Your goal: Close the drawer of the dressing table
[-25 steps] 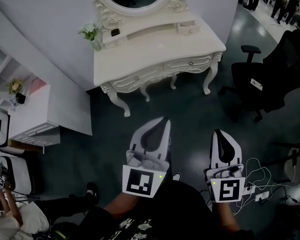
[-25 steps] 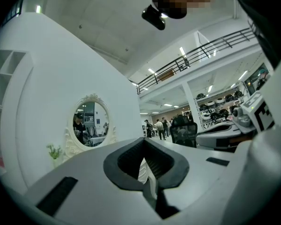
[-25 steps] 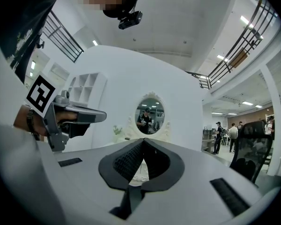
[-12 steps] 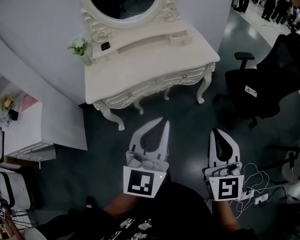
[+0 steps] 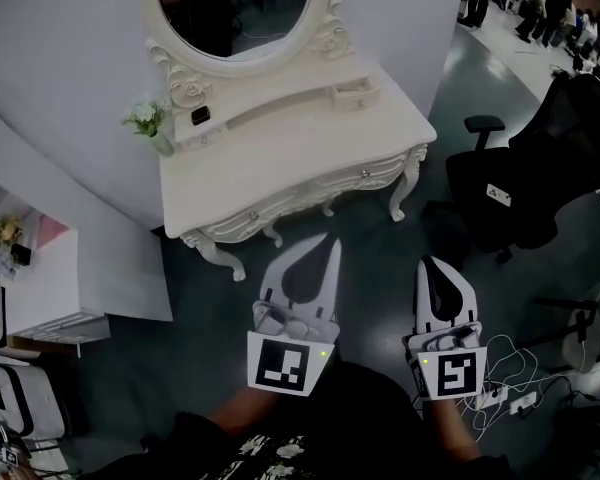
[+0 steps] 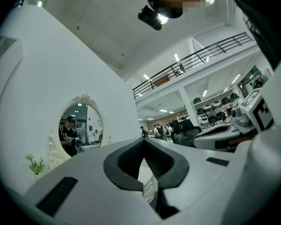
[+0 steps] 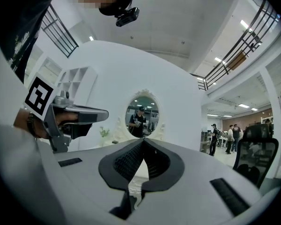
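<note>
The white dressing table with an oval mirror stands against the wall ahead of me. A small upper drawer at its right appears to stick out a little. Two front drawers sit flush under the top. My left gripper and right gripper are held side by side, level, pointing at the table and still short of it. Both are shut with nothing between their fingers. The left gripper view shows its closed tips and the mirror. The right gripper view shows its closed tips below the mirror.
A black office chair stands right of the table. A white shelf unit is at the left. White cables lie on the floor by my right hand. A small vase of flowers stands on the tabletop.
The dressing table has come nearer and shifted left and lower in the head view as both grippers advanced toward it. Both stayed shut.
</note>
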The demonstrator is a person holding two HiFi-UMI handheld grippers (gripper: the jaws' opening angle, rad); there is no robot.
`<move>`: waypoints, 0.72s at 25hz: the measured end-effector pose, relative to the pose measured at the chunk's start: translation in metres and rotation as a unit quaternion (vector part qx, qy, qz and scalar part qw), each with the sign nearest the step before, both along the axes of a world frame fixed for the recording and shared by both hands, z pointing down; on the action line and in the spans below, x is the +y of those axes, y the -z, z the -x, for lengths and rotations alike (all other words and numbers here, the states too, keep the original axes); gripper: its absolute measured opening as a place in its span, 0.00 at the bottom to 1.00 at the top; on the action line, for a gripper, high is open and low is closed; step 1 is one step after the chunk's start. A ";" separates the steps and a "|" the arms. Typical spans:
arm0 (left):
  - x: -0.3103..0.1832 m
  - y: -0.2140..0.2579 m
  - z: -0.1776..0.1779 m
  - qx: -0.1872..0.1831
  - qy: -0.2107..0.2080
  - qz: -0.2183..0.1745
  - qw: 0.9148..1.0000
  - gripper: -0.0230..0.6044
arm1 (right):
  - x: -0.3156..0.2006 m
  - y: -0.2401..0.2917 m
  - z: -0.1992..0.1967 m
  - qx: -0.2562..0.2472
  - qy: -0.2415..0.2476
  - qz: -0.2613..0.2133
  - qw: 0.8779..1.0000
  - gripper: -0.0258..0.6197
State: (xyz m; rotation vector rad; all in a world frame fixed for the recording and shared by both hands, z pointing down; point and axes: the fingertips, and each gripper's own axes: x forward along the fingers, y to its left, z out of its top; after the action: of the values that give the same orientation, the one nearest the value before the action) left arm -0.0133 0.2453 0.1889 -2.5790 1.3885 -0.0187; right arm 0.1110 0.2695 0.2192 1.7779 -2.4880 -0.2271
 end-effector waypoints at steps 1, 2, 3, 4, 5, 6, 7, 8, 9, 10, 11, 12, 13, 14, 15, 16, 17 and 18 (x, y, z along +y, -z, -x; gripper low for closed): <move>-0.006 -0.001 -0.001 -0.001 -0.003 0.002 1.000 0.04 | -0.005 0.000 0.000 -0.001 -0.002 0.001 1.000 0.04; -0.013 -0.003 -0.001 -0.003 -0.006 0.003 1.000 0.04 | -0.011 0.000 0.001 -0.001 -0.002 0.000 1.000 0.04; -0.020 -0.003 -0.001 -0.002 -0.008 0.006 1.000 0.04 | -0.017 0.002 0.002 -0.002 -0.002 -0.003 1.000 0.04; -0.026 -0.003 -0.001 -0.001 -0.010 0.008 1.000 0.04 | -0.023 0.004 0.003 -0.003 -0.002 -0.006 1.000 0.04; -0.033 -0.003 -0.001 -0.001 -0.012 0.009 1.000 0.04 | -0.030 0.006 0.003 -0.004 -0.004 -0.007 1.000 0.04; -0.038 -0.003 -0.001 -0.002 -0.014 0.008 1.000 0.04 | -0.036 0.005 0.002 -0.004 -0.008 -0.003 1.000 0.04; -0.044 -0.003 -0.001 -0.005 -0.017 0.008 1.000 0.04 | -0.042 0.003 0.002 -0.004 -0.012 0.001 1.000 0.04; -0.049 -0.004 0.001 -0.008 -0.018 0.008 1.000 0.04 | -0.047 0.001 0.002 -0.004 -0.014 0.005 1.000 0.04; -0.055 -0.004 0.003 -0.008 -0.018 0.009 1.000 0.04 | -0.053 0.001 0.003 -0.005 -0.017 0.005 1.000 0.04; -0.060 -0.005 0.005 -0.007 -0.018 0.011 1.000 0.04 | -0.058 0.002 0.004 -0.006 -0.019 0.003 1.000 0.04; -0.066 -0.006 0.007 -0.004 -0.018 0.013 1.000 0.04 | -0.064 0.003 0.006 -0.008 -0.019 -0.001 1.000 0.04; -0.071 -0.006 0.008 -0.002 -0.019 0.013 1.000 0.04 | -0.069 0.004 0.008 -0.009 -0.019 -0.003 1.000 0.04; -0.077 -0.005 0.009 -0.002 -0.021 0.013 1.000 0.04 | -0.075 0.004 0.010 -0.009 -0.020 -0.003 1.000 0.04; -0.082 -0.006 0.011 -0.002 -0.023 0.013 1.000 0.04 | -0.080 0.003 0.011 -0.009 -0.022 0.000 1.000 0.04; -0.087 -0.006 0.012 -0.003 -0.025 0.013 1.000 0.04 | -0.085 0.001 0.012 -0.007 -0.025 0.005 1.000 0.04; -0.092 -0.007 0.013 -0.004 -0.027 0.012 1.000 0.04 | -0.090 -0.001 0.013 -0.006 -0.028 0.008 1.000 0.04; -0.097 -0.007 0.015 -0.005 -0.028 0.011 1.000 0.04 | -0.094 -0.001 0.014 -0.006 -0.030 0.009 0.999 0.04; -0.102 -0.007 0.016 -0.004 -0.029 0.011 1.000 0.04 | -0.099 0.000 0.015 -0.007 -0.030 0.006 1.000 0.04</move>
State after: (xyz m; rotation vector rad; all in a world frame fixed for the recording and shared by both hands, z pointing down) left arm -0.0288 0.1435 0.1957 -2.6330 1.3165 -0.0360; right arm 0.0958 0.1703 0.2197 1.8533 -2.4357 -0.1958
